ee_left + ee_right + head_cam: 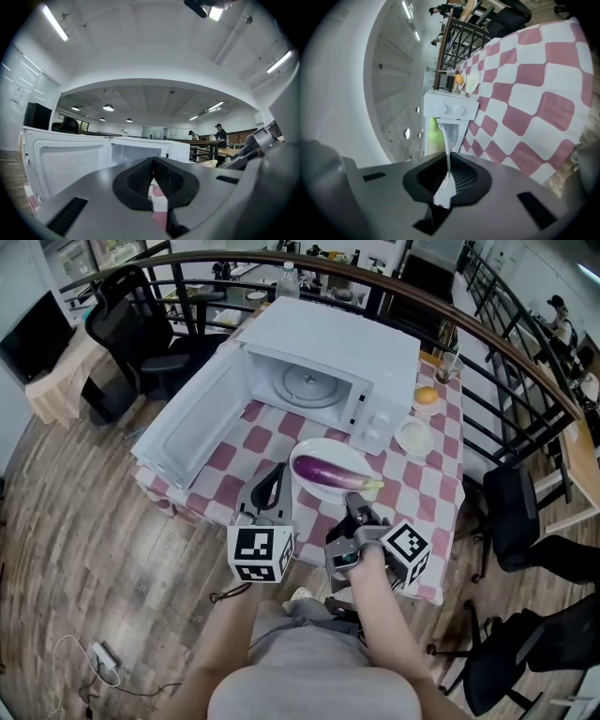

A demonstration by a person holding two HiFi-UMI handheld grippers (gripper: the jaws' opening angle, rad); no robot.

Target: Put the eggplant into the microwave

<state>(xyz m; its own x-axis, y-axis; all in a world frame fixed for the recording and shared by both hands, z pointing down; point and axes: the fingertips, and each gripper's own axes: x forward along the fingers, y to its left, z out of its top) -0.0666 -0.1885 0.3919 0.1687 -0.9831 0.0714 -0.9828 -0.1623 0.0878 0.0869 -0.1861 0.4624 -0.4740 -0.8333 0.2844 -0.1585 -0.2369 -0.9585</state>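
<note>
A table (427, 486) under a pink-and-white checked cloth is spread beneath both grippers. Beyond the grippers a white microwave (347, 348) is set on the table. Its door (192, 418) is swung fully open towards the left gripper's side, so the cavity and its turntable are exposed.

Between the grippers and the microwave a white plate (314, 448) is placed. The eggplant (330, 472) is laid across it, just ahead of the right gripper, with its green stem end turned to that gripper's side.

The right gripper (355, 505) is closed on the near edge of the plate. In the right gripper view the thin white rim (446, 159) is pinched edge-on between the pads, and the green stem (434, 136) is seen just past it.

The left gripper (270, 487) is held just beside the plate's left edge, near the right gripper; whether the plate is touched cannot be told. Its jaws are brought together with nothing caught between them, and only checked cloth is seen through the gap below the pads.

Off to the right of the right gripper, a small white saucer (414, 437) and an orange (427, 397) are set beside the microwave, well apart from both grippers.
</note>
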